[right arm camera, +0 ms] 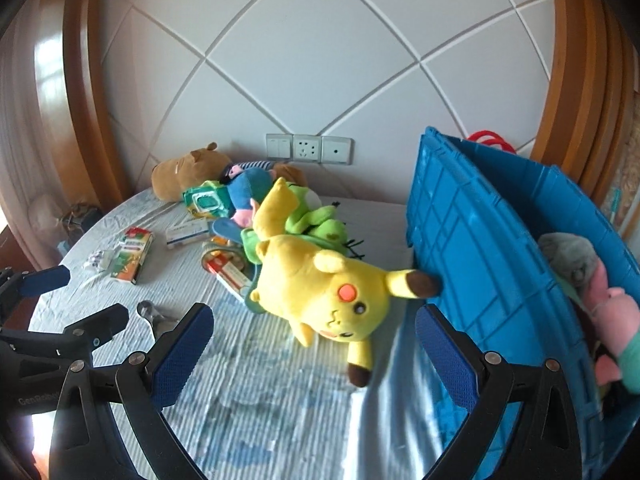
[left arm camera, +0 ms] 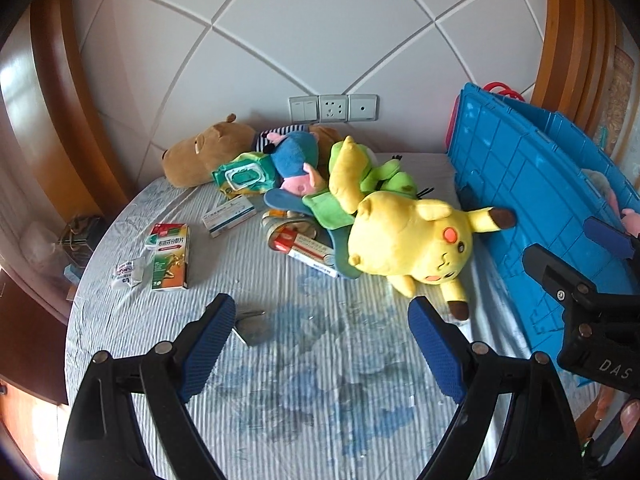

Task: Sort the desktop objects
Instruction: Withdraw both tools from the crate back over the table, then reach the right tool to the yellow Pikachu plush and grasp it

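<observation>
Reading "DAS" on the right gripper [left arm camera: 592, 264] body, "GenRob" on the left gripper [right arm camera: 80, 300]; both claws spread, empty. Only the right wrist view shows plush toys [right arm camera: 600, 300] inside the blue crate [right arm camera: 480, 240].

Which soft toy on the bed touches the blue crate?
The yellow plush: its dark-tipped ear reaches the blue crate. The brown plush, blue plush and green plush lie farther back, clear of it.

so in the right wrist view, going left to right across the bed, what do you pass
green medicine box → yellow plush → blue crate → pink plush lying inside the crate
</observation>
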Demonstrator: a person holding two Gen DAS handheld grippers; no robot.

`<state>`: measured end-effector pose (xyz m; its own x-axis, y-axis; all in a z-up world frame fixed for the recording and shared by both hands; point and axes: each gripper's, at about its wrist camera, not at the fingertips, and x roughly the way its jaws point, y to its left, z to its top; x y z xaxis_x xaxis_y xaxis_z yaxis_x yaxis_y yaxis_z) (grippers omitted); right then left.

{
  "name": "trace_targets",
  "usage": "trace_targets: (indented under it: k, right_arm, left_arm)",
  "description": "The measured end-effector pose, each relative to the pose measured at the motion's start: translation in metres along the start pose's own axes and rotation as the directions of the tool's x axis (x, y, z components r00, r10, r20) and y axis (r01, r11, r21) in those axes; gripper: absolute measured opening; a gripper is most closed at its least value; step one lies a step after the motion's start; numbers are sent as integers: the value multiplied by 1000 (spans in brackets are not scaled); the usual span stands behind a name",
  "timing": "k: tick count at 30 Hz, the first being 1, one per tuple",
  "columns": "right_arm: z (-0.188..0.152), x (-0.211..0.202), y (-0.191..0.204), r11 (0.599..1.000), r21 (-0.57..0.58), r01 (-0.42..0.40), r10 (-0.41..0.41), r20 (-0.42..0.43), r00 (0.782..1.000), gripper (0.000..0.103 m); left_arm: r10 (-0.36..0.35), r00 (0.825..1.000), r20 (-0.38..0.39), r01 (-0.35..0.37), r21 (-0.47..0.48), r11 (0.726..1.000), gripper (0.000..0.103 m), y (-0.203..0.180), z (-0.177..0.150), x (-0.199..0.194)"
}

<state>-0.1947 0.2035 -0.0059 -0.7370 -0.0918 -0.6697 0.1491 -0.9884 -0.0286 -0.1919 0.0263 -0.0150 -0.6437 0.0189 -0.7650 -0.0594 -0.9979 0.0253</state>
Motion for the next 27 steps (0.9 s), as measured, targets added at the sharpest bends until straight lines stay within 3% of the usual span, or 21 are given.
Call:
trace_targets:
  k: [11, 18, 27]
  right_arm:
    - [-19, 26, 23, 993, 80, 85, -79, -76, 994, 102]
    - [-22, 48, 0, 987, 105, 119, -106, -123, 987, 102]
    - [-15, 88, -34, 988, 114, 103, -85, -152, 985, 102]
  left_arm:
    - [-59, 997, -51, 62, 62, 996, 89, 28, -5, 40]
    - [-71, 993, -92, 77, 58, 995, 89, 20, 3, 73]
    - [-60, 991, -121, 67, 48, 997, 89, -1, 22, 114]
